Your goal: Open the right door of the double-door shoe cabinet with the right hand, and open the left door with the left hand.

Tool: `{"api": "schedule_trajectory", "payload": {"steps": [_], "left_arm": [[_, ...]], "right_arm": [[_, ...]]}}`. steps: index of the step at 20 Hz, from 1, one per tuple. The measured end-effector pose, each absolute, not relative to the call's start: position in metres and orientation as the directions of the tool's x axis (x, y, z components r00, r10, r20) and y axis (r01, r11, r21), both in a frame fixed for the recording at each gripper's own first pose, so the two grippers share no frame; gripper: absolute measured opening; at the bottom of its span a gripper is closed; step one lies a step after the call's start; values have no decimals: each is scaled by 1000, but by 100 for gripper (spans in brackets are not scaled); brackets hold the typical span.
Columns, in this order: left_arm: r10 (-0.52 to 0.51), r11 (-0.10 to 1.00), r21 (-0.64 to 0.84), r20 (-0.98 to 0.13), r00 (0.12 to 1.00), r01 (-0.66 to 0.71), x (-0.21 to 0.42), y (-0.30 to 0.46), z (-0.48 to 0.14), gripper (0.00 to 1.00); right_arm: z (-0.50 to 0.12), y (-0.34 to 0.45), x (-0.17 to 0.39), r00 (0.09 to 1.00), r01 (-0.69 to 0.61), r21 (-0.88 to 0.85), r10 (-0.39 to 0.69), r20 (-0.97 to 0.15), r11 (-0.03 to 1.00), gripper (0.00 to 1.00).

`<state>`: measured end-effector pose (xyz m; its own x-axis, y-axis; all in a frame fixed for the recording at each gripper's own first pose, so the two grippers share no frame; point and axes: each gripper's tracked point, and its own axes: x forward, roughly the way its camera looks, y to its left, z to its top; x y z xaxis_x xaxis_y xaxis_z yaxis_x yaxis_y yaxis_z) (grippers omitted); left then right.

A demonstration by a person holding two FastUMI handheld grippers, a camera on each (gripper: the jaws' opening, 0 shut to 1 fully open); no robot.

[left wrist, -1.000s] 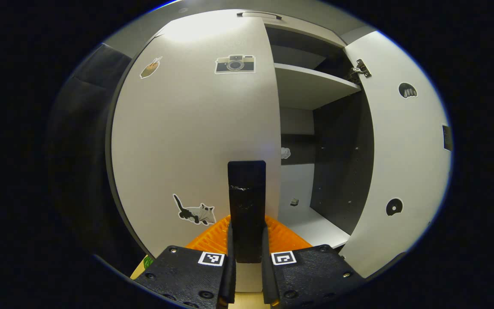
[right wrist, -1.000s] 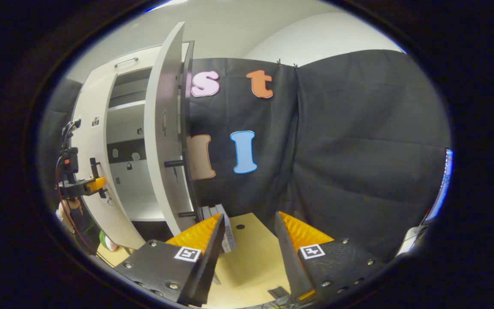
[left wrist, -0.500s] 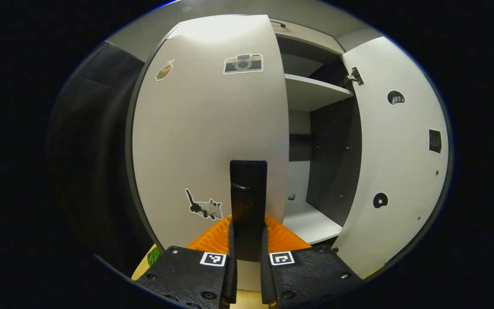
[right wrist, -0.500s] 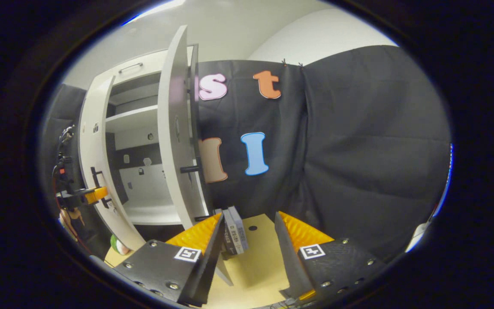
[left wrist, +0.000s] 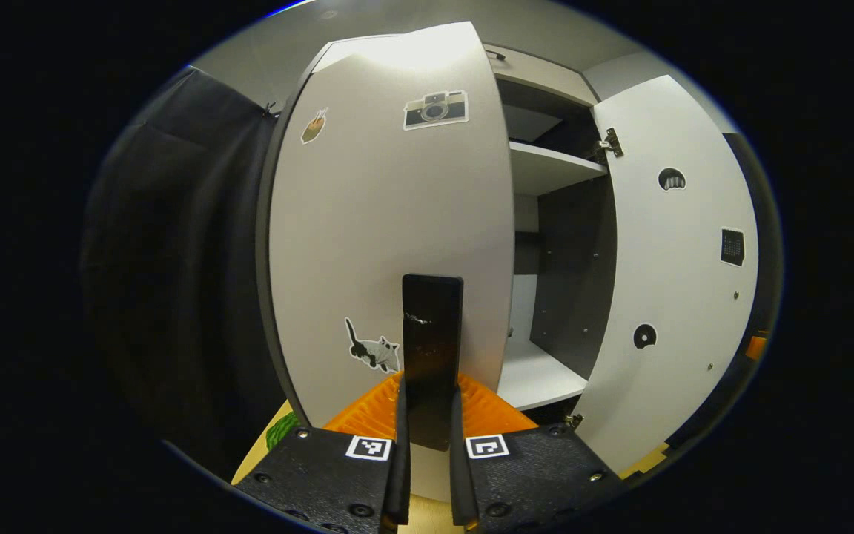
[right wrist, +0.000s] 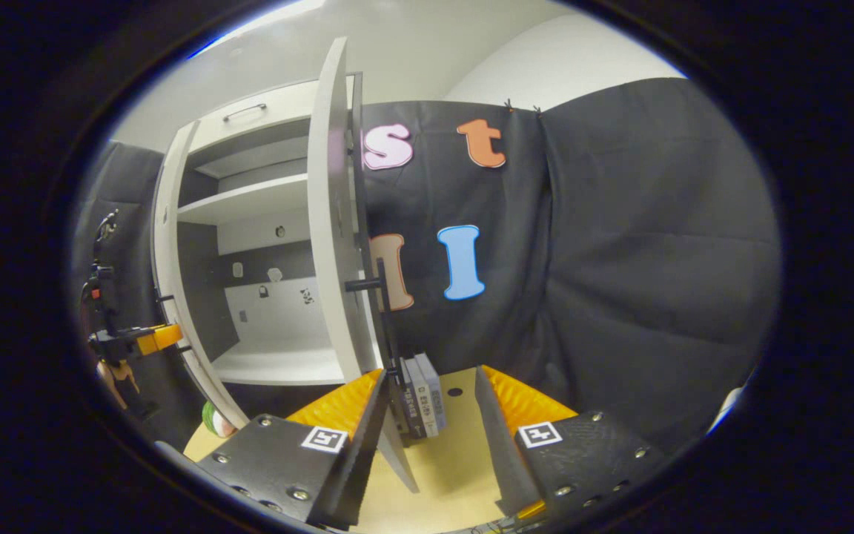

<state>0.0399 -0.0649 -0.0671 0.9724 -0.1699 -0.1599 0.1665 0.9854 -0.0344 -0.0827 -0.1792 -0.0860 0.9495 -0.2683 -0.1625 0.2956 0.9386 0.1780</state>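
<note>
In the left gripper view, the left door (left wrist: 390,222) has swung further out than a second ago: its free edge sits farther toward three o'clock, covering more of the cabinet's inside, and more black cloth shows at nine o'clock. The left gripper (left wrist: 431,415) has its jaws nearly closed, both fingers pressing on the dark handle (left wrist: 432,348) that rises toward twelve o'clock. The right door (left wrist: 675,267) stands wide open at three o'clock, with a shelf (left wrist: 549,167) between the two. So I judge the right door done and the left door's opening well under way. Stickers of a camera (left wrist: 436,110) and a cat (left wrist: 373,348) sit on the left door; I can read no writing.

In the right gripper view, the cabinet has drifted toward the centre and more of its inside shows. The right gripper (right wrist: 427,415) hangs with jaws well apart, holding nothing, the right door edge-on at eleven o'clock. Grey books (right wrist: 423,397) stand on the worktop (right wrist: 449,475) just beyond; their spine print is too small to read.
</note>
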Motion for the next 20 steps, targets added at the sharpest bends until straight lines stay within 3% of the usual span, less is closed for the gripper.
{"api": "schedule_trajectory", "payload": {"steps": [3, 4, 5, 8, 9, 10, 15, 16, 17, 20], "left_arm": [[-166, 986, -39, -165, 972, 161, 33, -56, -67, 23], [-163, 987, -39, -166, 973, 158, 30, -54, -67, 23], [-160, 987, -37, -165, 973, 156, 28, -51, -66, 23], [-152, 988, -39, -167, 974, 148, 22, -42, -66, 19], [-148, 989, -40, -168, 975, 143, 21, -38, -65, 19], [-143, 990, -40, -168, 975, 138, 18, -35, -65, 19], [-106, 994, -13, -178, 978, 105, 8, -16, -65, 17], [-97, 995, -12, -179, 979, 96, 5, -11, -65, 17], [-87, 996, -9, -181, 980, 87, 4, -7, -64, 17], [-53, 998, 14, -191, 980, 56, 5, -4, -65, 12]], "right_arm": [[-86, -171, -80, 955, 279, 185, -252, -159, 942, 69], [-86, -169, -80, 956, 274, 185, -246, -159, 944, 64], [-87, -166, -79, 957, 268, 185, -240, -160, 945, 69], [-85, -159, -76, 962, 251, 177, -224, -159, 952, 69], [-84, -155, -74, 964, 244, 176, -217, -156, 954, 64], [-82, -152, -73, 966, 235, 175, -210, -152, 956, 69], [-77, -137, -66, 974, 203, 164, -181, -137, 965, 69], [-76, -134, -64, 976, 195, 165, -174, -135, 967, 74], [-77, -130, -62, 977, 188, 167, -167, -132, 968, 69], [-77, -121, -59, 981, 166, 178, -144, -131, 970, 69]]}}
